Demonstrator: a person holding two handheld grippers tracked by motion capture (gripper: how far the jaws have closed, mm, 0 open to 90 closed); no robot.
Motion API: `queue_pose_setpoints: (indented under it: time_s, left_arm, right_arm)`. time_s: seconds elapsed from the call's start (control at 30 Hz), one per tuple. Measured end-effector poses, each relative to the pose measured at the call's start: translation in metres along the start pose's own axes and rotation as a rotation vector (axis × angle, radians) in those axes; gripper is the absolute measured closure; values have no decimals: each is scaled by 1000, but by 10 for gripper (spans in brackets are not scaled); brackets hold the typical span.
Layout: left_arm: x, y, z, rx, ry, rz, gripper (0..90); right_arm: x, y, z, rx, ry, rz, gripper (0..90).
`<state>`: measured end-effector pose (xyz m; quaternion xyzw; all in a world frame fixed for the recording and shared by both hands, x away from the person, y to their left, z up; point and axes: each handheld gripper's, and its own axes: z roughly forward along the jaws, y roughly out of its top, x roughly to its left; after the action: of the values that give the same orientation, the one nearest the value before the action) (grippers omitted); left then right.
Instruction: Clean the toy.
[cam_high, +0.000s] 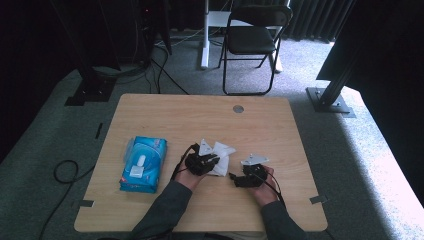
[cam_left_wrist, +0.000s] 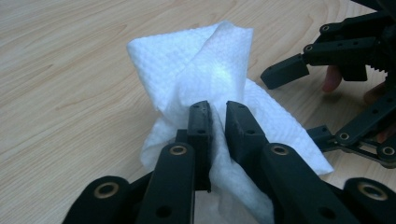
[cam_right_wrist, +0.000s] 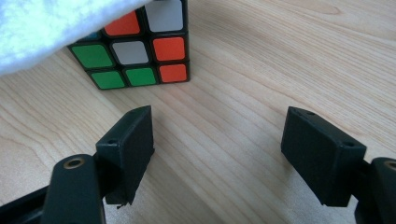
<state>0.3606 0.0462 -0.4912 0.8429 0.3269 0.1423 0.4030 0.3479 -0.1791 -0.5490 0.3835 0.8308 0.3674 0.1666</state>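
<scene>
A crumpled white tissue (cam_high: 223, 151) lies mid-table, draped over a Rubik's cube (cam_right_wrist: 140, 51). In the right gripper view the tissue (cam_right_wrist: 42, 28) covers the cube's top left, and green, white and orange stickers show below it. My left gripper (cam_left_wrist: 218, 112) is shut on a fold of the tissue (cam_left_wrist: 210, 60), pinching it from the near-left side (cam_high: 214, 160). My right gripper (cam_right_wrist: 224, 135) stands open just short of the cube, nothing between its jaws. It sits right of the tissue in the high view (cam_high: 234, 177), and its open jaws show at the right of the left gripper view.
A blue pack of wipes (cam_high: 144, 164) lies on the left of the wooden table (cam_high: 200, 115). A round grommet (cam_high: 238, 108) sits near the far edge. A black folding chair (cam_high: 252, 35) and frame posts stand beyond the table.
</scene>
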Motion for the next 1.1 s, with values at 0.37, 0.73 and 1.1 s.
queue_pose_setpoints:
  time_s: [0.37,0.73,1.1]
  left_arm:
    - [0,5,0,-36,-2,-14,609]
    - [4,4,10,-24,-33,-22,584]
    - [13,0,9,-47,-39,-45,762]
  right_arm:
    - [0,0,0,-1,0,-3,250]
    - [0,0,0,-1,0,-3,250]
    - [1,1,1,-1,-8,3,243]
